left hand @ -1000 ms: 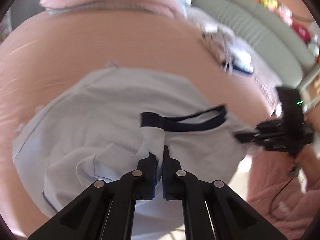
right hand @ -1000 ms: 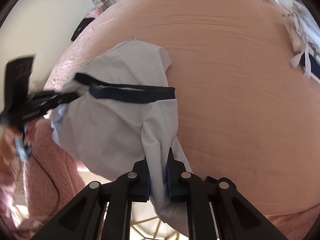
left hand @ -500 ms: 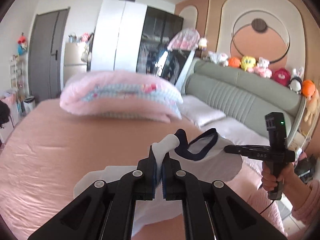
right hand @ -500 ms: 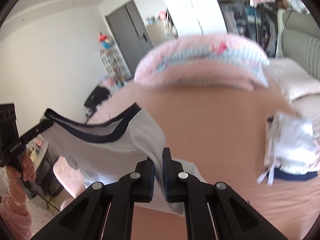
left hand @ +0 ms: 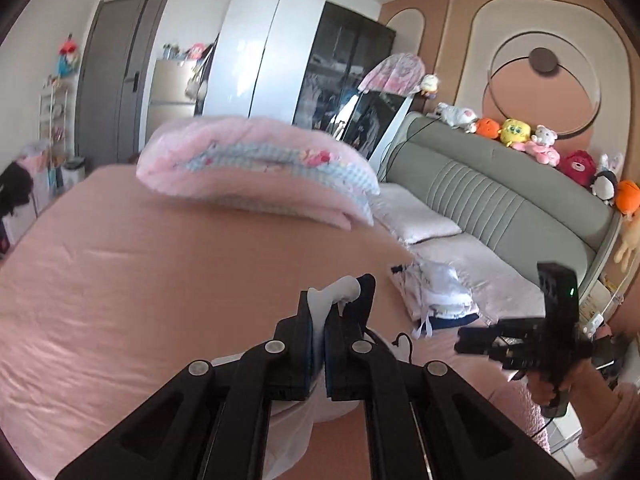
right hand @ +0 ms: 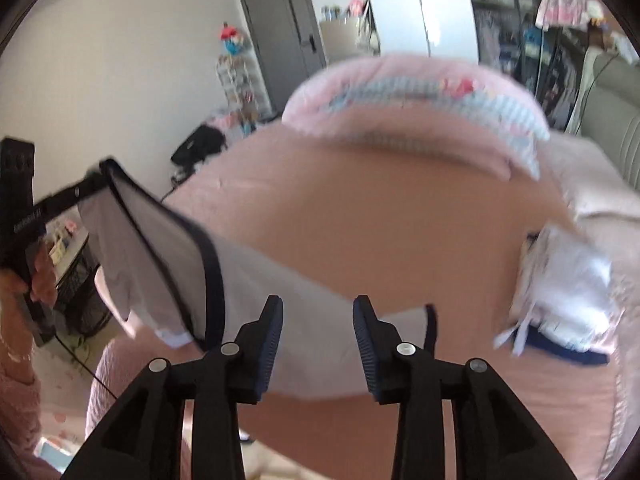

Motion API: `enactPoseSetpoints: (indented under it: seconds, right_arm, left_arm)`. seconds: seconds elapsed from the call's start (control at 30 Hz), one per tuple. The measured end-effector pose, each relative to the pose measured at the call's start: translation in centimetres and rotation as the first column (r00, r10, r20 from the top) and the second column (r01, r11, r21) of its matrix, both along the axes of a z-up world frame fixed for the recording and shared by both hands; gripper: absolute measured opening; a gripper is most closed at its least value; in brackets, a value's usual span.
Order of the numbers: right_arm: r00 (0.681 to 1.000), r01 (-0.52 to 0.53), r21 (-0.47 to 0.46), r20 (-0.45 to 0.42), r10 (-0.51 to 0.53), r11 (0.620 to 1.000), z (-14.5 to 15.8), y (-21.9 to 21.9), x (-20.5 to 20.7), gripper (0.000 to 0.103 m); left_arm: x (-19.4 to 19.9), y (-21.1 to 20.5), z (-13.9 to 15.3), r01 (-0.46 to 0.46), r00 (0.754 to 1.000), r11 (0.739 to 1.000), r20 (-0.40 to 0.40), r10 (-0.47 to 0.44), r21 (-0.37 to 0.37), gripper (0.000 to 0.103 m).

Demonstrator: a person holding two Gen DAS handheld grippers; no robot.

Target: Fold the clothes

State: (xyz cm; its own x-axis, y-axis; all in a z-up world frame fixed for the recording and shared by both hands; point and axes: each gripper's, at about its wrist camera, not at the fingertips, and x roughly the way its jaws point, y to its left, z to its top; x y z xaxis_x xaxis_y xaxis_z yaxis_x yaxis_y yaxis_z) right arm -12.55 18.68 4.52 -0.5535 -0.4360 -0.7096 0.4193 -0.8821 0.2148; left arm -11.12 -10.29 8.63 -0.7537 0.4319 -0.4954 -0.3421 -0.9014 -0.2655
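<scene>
Left gripper (left hand: 318, 344): clamped on pale shirt (right hand: 168, 256), lifted. Right gripper (right hand: 318, 340): jaws wide, empty, shirt just beyond. Step: spreading. Next: regrip free corner.

Lay spread on the bed (right hand: 380, 216): folded quilt (right hand: 420, 108) at the far side, stacked clothes (right hand: 560, 300) to the right, garment (right hand: 256, 292) at the near edge behind the right tongs (right hand: 318, 344), wardrobe (left hand: 276, 52) beyond.

Bare pink bedsheet (right hand: 380, 216) lies wide ahead. A folded quilt (left hand: 256, 168) (far end) and clothes pile (right hand: 560, 304) crowd its right.
</scene>
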Motion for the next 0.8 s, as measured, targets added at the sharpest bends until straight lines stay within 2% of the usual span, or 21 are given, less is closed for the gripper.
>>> enactPoseSetpoints:
  seconds: [0.1, 0.17, 0.2, 0.27, 0.33, 0.43, 0.6, 0.7, 0.73, 0.77, 0.8]
  right_arm:
    - [0.978, -0.051, -0.006, 0.203, 0.051, 0.999, -8.0, -2.0, 1.3, 0.036]
    - [0.959, -0.06, 0.02, 0.279, 0.052, 0.998, -11.8, -3.6, 2.0, 0.037]
    - [0.958, -0.056, 0.057, 0.284, 0.038, 0.997, -13.2, -4.6, 2.5, 0.037]
    - [0.968, -0.079, 0.111, 0.248, 0.049, 0.991, -14.6, -6.6, 3.2, 0.041]
    - [0.984, -0.096, 0.233, 0.168, 0.057, 0.968, -15.1, -9.2, 3.8, 0.052]
    - [0.996, -0.084, 0.313, 0.041, 0.075, 0.946, -15.2, -12.2, 4.0, 0.064]
    - [0.996, -0.018, 0.348, -0.076, 0.048, 0.937, -16.1, -15.7, 2.9, 0.072]
    - [0.995, 0.045, 0.298, -0.093, -0.017, 0.954, -17.1, -15.6, 1.9, 0.071]
    - [0.993, 0.089, 0.264, -0.098, -0.065, 0.961, -17.0, -14.8, 1.4, 0.061]
    - [0.99, 0.134, 0.211, -0.076, -0.12, 0.968, -16.8, -13.5, 0.8, 0.029]
    - [0.987, 0.159, 0.165, -0.038, -0.154, 0.974, -16.7, -12.2, 0.1, 0.018]
  left_arm:
    - [0.5, -0.1, -2.2, -0.006, 0.999, 1.0, 0.053, 0.005, 0.017, 0.003]
    - [0.9, 0.0, -2.8, -0.003, 0.998, 0.999, 0.064, 0.0, 0.042, 0.003]
    - [1.2, 0.0, -2.9, -0.002, 0.998, 0.998, 0.066, -0.002, 0.058, 0.003]
    - [1.7, -0.1, -2.8, -0.007, 0.998, 0.996, 0.069, 0.001, 0.087, 0.003]
    - [2.1, -0.2, -2.5, -0.015, 0.998, 0.994, 0.07, 0.007, 0.106, 0.003]
    - [2.5, -0.3, -2.1, -0.028, 0.997, 0.989, 0.07, 0.018, 0.143, 0.003]
    - [3.0, -0.2, -2.1, -0.039, 0.997, 0.982, 0.077, 0.025, 0.186, 0.003]
    - [3.4, -0.2, -2.6, -0.05, 0.996, 0.984, 0.085, 0.036, 0.173, 0.003]
    - [3.5, -0.3, -2.8, -0.056, 0.995, 0.986, 0.09, 0.043, 0.154, 0.003]
    - [3.7, -0.4, -3.1, -0.061, 0.994, 0.989, 0.096, 0.049, 0.133, 0.003]
    - [3.8, -0.5, -3.4, -0.064, 0.993, 0.991, 0.106, 0.052, 0.113, 0.003]
